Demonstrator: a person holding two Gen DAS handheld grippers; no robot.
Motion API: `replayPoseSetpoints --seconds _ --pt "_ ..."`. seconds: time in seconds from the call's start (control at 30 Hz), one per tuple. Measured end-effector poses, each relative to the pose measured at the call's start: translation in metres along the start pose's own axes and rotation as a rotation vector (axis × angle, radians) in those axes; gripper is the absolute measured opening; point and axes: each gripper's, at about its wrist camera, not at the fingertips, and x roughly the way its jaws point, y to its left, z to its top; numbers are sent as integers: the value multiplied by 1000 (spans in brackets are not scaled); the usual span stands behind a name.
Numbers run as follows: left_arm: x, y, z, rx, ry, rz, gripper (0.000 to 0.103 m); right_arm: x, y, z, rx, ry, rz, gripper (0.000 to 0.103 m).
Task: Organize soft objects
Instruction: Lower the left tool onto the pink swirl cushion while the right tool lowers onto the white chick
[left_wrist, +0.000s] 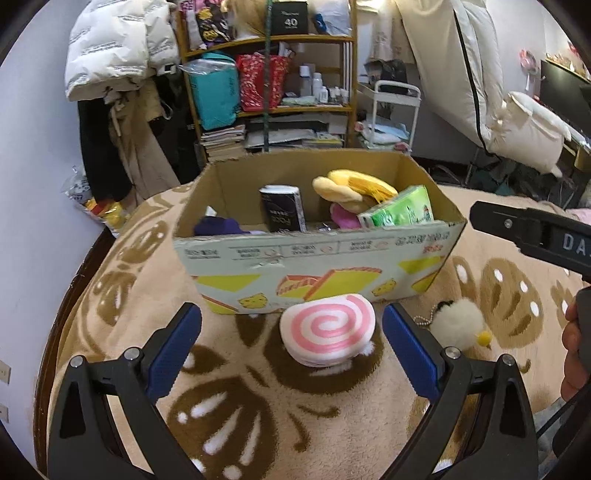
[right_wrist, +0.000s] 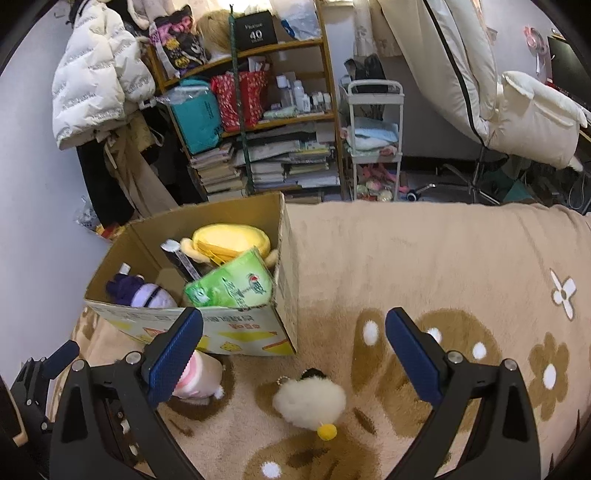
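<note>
A pink-and-white swirl plush (left_wrist: 328, 328) lies on the blanket just in front of the cardboard box (left_wrist: 317, 269). My left gripper (left_wrist: 291, 350) is open with the swirl plush between its blue fingers, apart from both. A fluffy white chick keychain (left_wrist: 460, 322) lies to its right. In the right wrist view my right gripper (right_wrist: 294, 354) is open above the chick keychain (right_wrist: 310, 402), with the swirl plush (right_wrist: 199, 380) partly hidden behind its left finger. The box (right_wrist: 284, 306) holds a yellow plush (right_wrist: 229, 242), a purple plush (right_wrist: 142, 291), a green tissue pack (right_wrist: 232, 288) and a dark can (left_wrist: 282, 212).
A beige blanket with brown flowers (right_wrist: 443, 266) covers the bed. Behind stand a wooden shelf with bags and books (left_wrist: 266, 92), a white cart (right_wrist: 373, 147), hanging coats (left_wrist: 114, 48) and a white chair (right_wrist: 517, 110).
</note>
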Motion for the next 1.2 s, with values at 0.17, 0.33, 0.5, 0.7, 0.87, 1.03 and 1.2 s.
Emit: replayPoseSetpoints --seconds 0.17,0.33,0.5,0.7,0.87,1.03,1.2 --pt "11 -6 -3 24 27 -3 97 22 -4 -8 15 108 -9 103" --pt "21 -13 -3 35 48 -22 97 39 -9 -18 31 196 -31 103" --pt "24 -21 -5 73 53 -36 97 53 -16 -26 91 265 -10 103" --pt "31 -30 -9 119 69 -31 97 62 -19 -34 116 319 -16 103" --pt "37 -38 -15 162 85 -19 97 64 -15 -36 103 332 -9 103" --pt "47 -42 -19 178 110 -1 97 69 -15 -43 101 370 -23 103" --pt "57 -43 -22 182 125 17 97 76 -16 -46 106 413 -31 103"
